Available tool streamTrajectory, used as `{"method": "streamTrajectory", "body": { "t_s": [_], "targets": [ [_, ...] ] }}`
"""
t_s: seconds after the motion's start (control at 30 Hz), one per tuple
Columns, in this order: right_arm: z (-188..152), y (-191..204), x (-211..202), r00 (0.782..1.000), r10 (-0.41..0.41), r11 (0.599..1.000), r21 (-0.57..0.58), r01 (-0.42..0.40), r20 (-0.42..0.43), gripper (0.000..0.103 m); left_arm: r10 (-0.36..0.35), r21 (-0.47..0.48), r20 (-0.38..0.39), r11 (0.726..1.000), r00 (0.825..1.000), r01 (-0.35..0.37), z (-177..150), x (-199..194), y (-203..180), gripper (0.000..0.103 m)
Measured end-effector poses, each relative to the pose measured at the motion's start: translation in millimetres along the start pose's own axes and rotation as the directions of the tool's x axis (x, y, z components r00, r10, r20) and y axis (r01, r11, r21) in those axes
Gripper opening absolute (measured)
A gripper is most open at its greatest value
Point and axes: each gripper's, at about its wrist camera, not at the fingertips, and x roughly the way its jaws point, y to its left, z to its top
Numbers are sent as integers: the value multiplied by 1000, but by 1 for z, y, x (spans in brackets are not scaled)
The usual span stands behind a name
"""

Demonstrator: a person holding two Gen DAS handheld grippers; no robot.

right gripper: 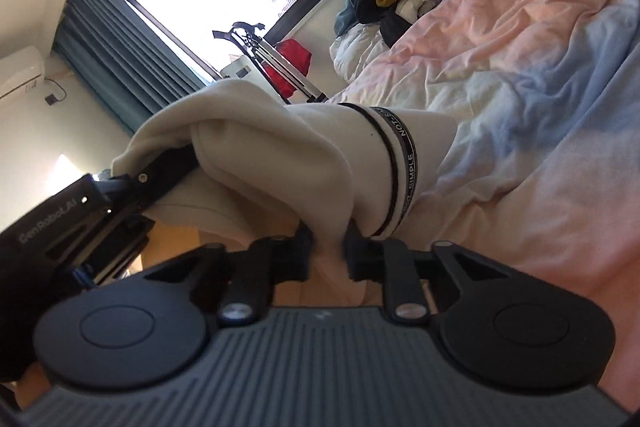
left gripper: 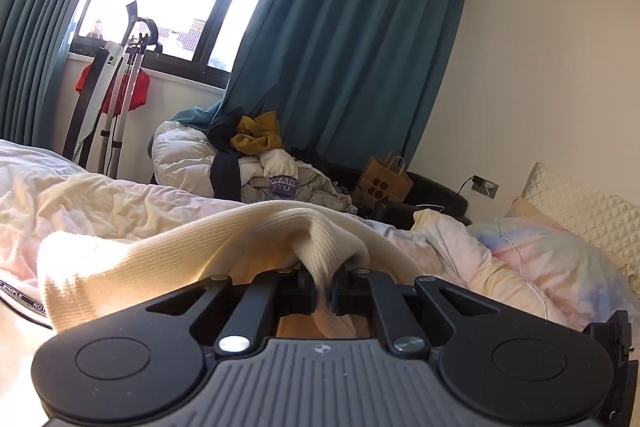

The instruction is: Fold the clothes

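Both of my claws are pinching the same cream knit garment (left gripper: pixel 248 239), so the fold is in hand but far from finished. My left claw (left gripper: pixel 325 291) is pressed nearly together on a ribbed ridge of the cloth, which rises from between its fingers and drapes away to the left over the bed (left gripper: pixel 520 267). My right claw (right gripper: pixel 329 247) has a thicker bunch of the fabric between its fingers, just beside a black-striped band (right gripper: pixel 404 155) with lettering on it; its jaws stand a little apart with the cloth filling the gap, and I judge that a grip. In the right wrist view my left claw also shows at the left edge, with the garment hanging over its fingers.

Most of the garment is lifted or slumped in loose folds above the pastel bedding, not laid flat, and I can see no clean crease yet. I judge this an early stage: the piece has been picked up at two points, and spreading, folding and setting down remain. Beyond the bed a heap of other clothes (left gripper: pixel 264 163) lies unfolded, so more work probably waits there.
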Motion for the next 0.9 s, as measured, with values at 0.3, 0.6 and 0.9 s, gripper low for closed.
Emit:
{"method": "streamTrajectory", "body": {
  "t_s": [0.3,0.6,0.9],
  "targets": [
    [0,-5,-59,1000,-28,985,169,30,-10,13,-65,211,-57,975,996,75,-7,-1,-35,7],
    [-16,-7,-82,982,-159,976,135,173,-104,17,-83,107,-167,989,983,102,-61,-1,-38,13],
    [4,-11,-155,976,-216,963,167,210,19,21,-200,-62,-293,980,935,190,-62,-60,-13,54]
  ]
}}
